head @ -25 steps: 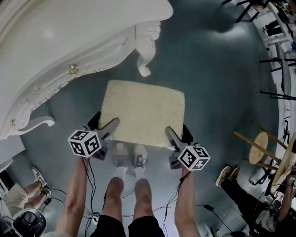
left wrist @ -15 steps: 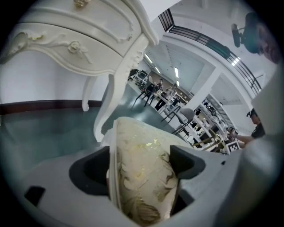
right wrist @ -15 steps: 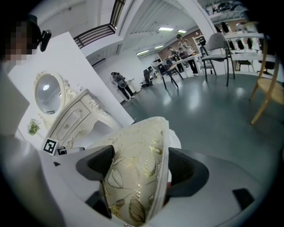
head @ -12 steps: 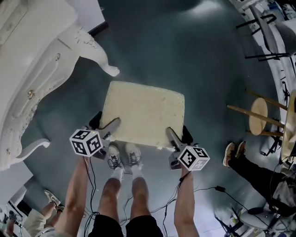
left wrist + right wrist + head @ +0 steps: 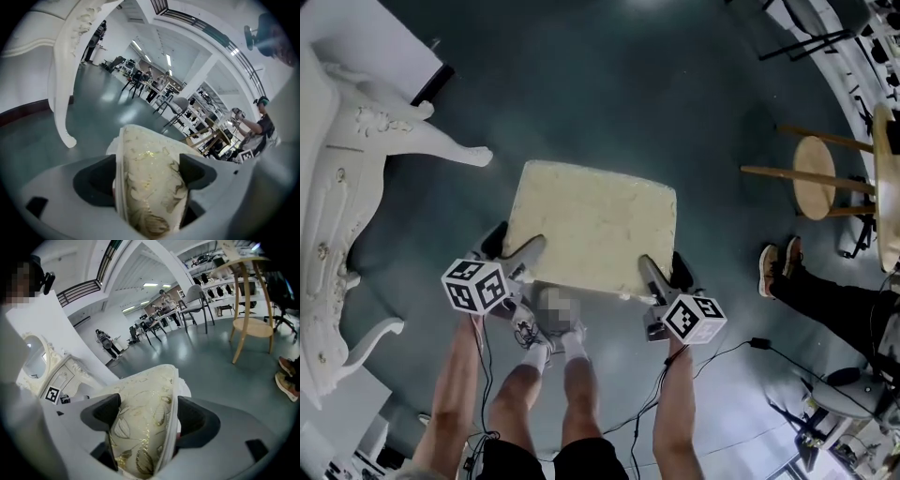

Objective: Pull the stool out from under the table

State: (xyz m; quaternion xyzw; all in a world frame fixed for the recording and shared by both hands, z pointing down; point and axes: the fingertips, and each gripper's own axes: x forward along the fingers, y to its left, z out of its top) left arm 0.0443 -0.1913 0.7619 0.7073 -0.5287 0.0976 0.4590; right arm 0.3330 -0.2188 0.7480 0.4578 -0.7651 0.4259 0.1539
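Observation:
The stool (image 5: 592,227) has a square cream cushion with a gold leaf pattern and stands out on the grey floor, apart from the white ornate table (image 5: 342,178) at the left. My left gripper (image 5: 514,248) is shut on the cushion's near left edge, and the padded seat (image 5: 150,183) fills the space between its jaws. My right gripper (image 5: 661,272) is shut on the near right edge, with the cushion (image 5: 140,423) pressed between its jaws. The stool's legs are hidden under the seat.
A carved table leg (image 5: 441,145) points toward the stool's far left corner. A round wooden stool (image 5: 816,178) stands at the right, beside a seated person's legs (image 5: 825,295). Cables (image 5: 712,361) lie on the floor near my feet.
The stool has come away from the table: the table has slid left and out of the view's middle. Both grippers keep their hold on the cushion.

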